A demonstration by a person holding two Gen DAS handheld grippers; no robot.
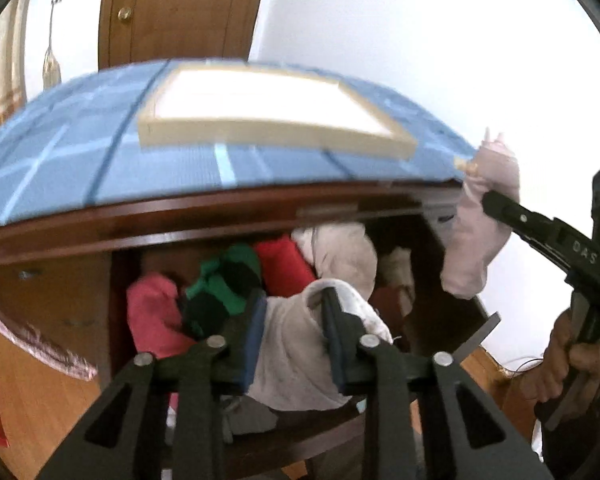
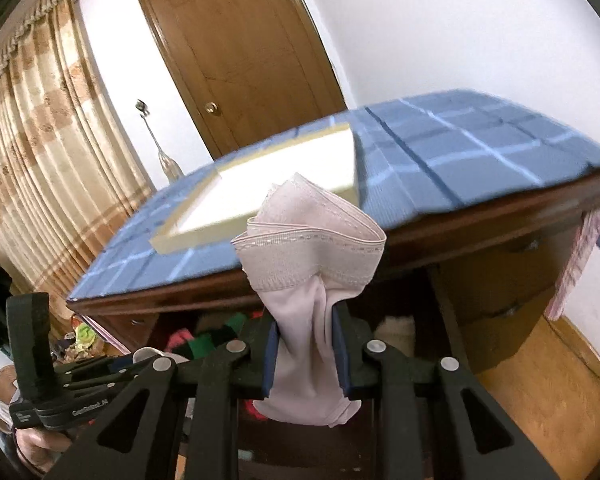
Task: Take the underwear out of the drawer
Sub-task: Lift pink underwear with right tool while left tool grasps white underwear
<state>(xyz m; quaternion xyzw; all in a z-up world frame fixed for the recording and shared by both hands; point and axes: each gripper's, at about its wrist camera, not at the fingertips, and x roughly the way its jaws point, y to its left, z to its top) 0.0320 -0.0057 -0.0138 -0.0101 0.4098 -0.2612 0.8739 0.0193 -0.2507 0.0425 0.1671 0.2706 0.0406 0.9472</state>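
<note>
Right gripper [image 2: 306,356] is clamped on pink underwear [image 2: 312,280], lifted clear above the drawer [image 1: 452,280]. Left gripper [image 1: 296,336] grips a white garment [image 1: 288,344] (not yet lifted out); coloured clothes [image 1: 236,276] remain inside.

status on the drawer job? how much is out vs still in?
Done: the right gripper is shut on pale pink underwear, lifted clear of the open drawer, beside the blue checked cloth.
In hand: the left gripper is shut on a white garment just above the drawer.
Left: red, pink and green-black clothes remain inside.
</note>
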